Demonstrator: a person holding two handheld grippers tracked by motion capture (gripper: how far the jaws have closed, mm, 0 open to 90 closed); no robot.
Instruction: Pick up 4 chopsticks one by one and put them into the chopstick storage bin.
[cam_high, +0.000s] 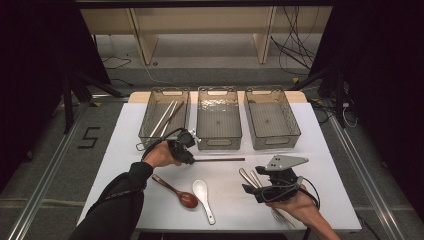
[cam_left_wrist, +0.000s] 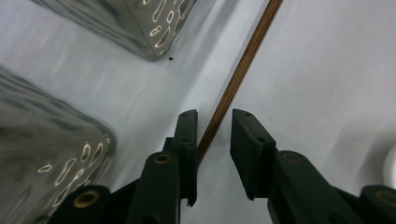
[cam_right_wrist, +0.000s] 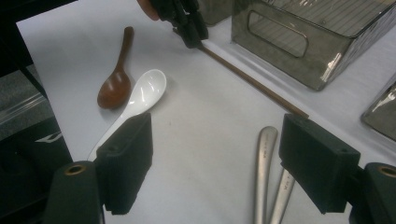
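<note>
High view: we see a white table (cam_high: 320, 165) with three clear plastic bins in a row at its far side and cutlery scattered nearer the person.
Left bin (cam_high: 164, 116): it holds a few chopsticks lying lengthwise.
Middle bin (cam_high: 218, 117): it looks empty to us.
Right bin (cam_high: 271, 118): it also looks empty.
Left tool (cam_high: 190, 160): held in the person's left hand just in front of the left and middle bins, tips down at the table.
Right tool (cam_high: 248, 189): held low near the table's front right, jaws wide and empty, over two metal handles (cam_right_wrist: 268, 182).
Spoons: a brown wooden spoon (cam_high: 181, 194) and a white ceramic spoon (cam_high: 203, 196) lie side by side, near the front.
Chopstick (cam_high: 220, 159): a dark wooden one lies flat on the table, in front of the middle bin.
Left gripper view: the left tool's jaws stand narrow on either side of the chopstick's end (cam_left_wrist: 212, 127); one jaw seems to touch it, the other shows a gap.
Step in hand: we judge this to be the grasp of the chopstick.
Next move: closing fully, then a level lift toward the left bin.
</note>
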